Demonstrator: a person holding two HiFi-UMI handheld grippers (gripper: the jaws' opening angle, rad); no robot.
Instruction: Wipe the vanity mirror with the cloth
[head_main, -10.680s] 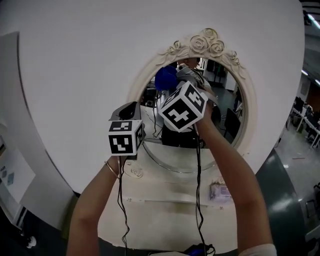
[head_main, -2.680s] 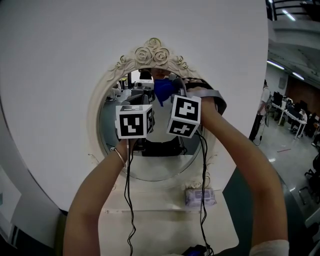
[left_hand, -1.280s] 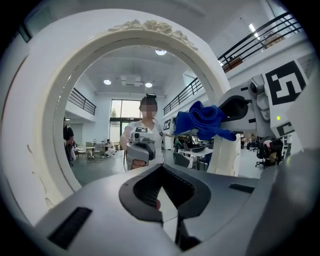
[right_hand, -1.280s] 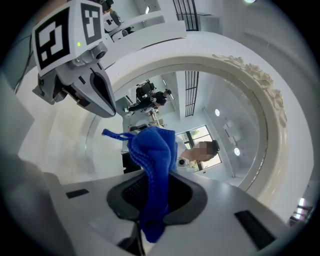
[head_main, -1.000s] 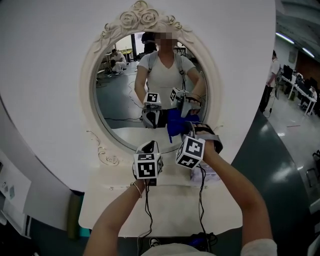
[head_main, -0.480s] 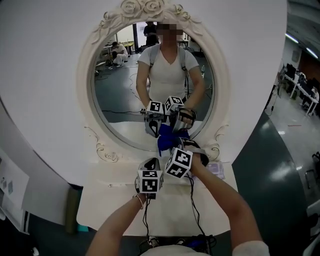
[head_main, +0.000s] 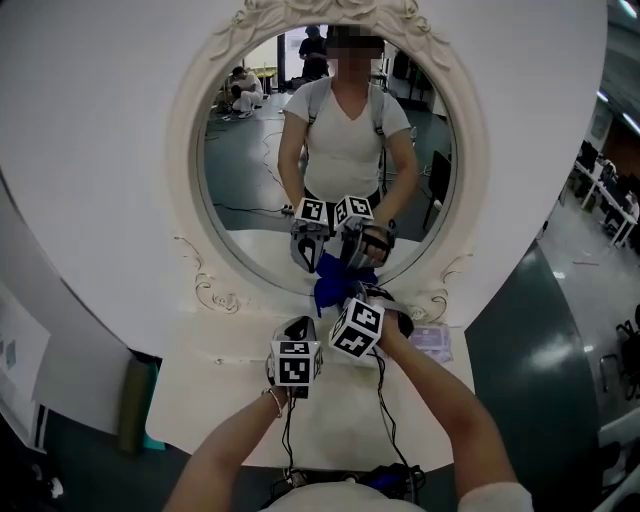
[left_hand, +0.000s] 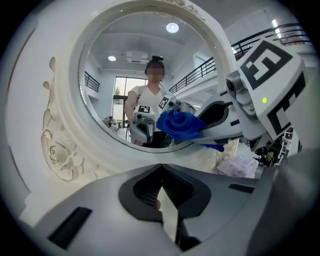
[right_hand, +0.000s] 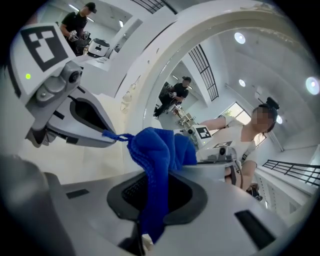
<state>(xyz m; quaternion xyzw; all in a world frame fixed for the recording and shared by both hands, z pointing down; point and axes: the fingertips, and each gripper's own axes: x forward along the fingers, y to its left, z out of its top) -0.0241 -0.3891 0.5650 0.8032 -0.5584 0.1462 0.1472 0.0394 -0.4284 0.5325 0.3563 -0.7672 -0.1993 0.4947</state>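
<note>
The oval vanity mirror (head_main: 325, 150) in its ornate white frame fills the upper head view and shows a person's reflection. My right gripper (head_main: 338, 302) is shut on a bunched blue cloth (head_main: 330, 290) at the lower rim of the glass. In the right gripper view the cloth (right_hand: 157, 155) bulges out of the jaws of that gripper (right_hand: 152, 200). My left gripper (head_main: 293, 330) hangs just left of it and lower, over the shelf. Its jaws (left_hand: 162, 200) are shut on nothing. The left gripper view shows the cloth (left_hand: 180, 125) against the bottom edge of the mirror (left_hand: 140, 75).
A white vanity shelf (head_main: 215, 400) runs under the mirror. A pack of wipes (head_main: 430, 342) lies on it to the right of my right hand. Cables hang from both grippers down to the shelf's front edge. A wide white round panel (head_main: 90, 200) backs the mirror.
Since 2.7 s ago both grippers and the cloth came down from the top of the glass to its lower rim. Over the last half second they have barely shifted.
</note>
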